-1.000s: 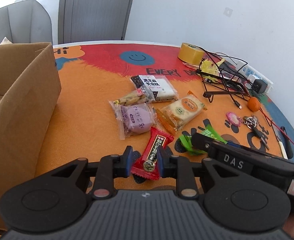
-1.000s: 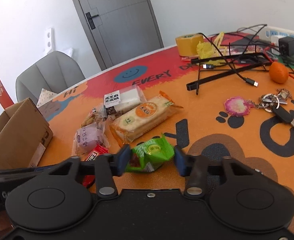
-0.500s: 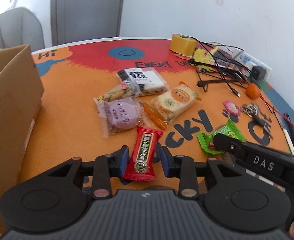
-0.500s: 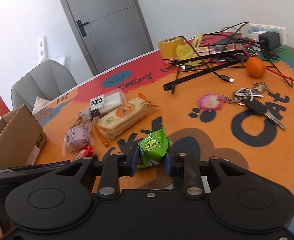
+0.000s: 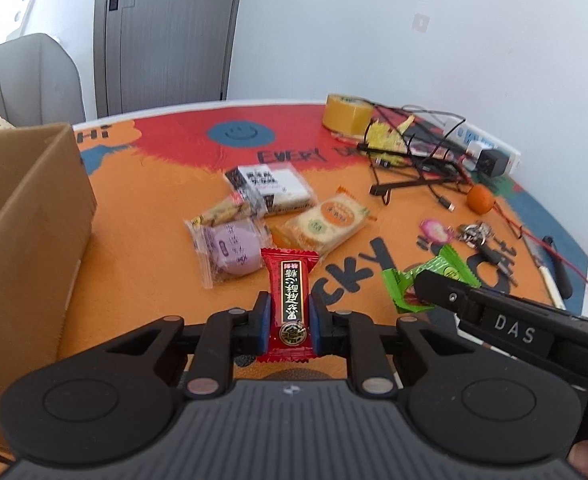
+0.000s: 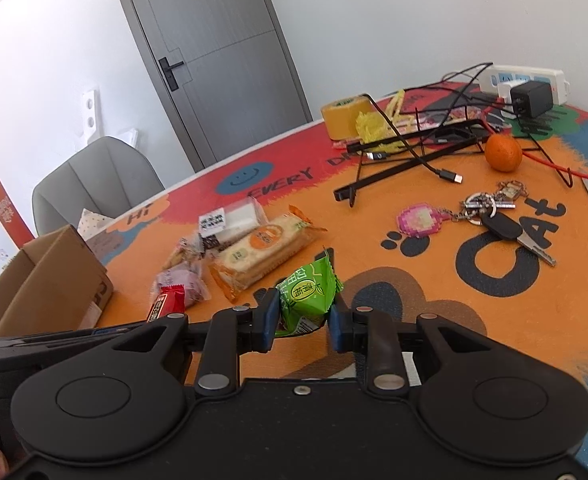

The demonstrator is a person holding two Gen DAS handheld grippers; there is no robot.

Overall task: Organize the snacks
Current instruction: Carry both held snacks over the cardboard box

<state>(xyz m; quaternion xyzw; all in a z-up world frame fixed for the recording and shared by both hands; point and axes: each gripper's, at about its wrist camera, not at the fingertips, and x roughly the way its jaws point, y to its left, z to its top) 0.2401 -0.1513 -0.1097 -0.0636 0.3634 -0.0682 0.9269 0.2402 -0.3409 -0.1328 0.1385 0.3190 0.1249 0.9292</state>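
left: my left gripper (image 5: 289, 322) has just been closing, pads now clamped on the red packet (image 5: 290, 300), held upright above the mat (image 5: 141, 216) | right: my right gripper (image 6: 302, 320) grips the green packet (image 6: 308, 294) | box (image 5: 25, 240) at left | four snacks (image 5: 277, 208) lie mid-mat

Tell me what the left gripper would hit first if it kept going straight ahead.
Probably the purple snack, just beyond the red candy that the left gripper holds; depth is unclear.
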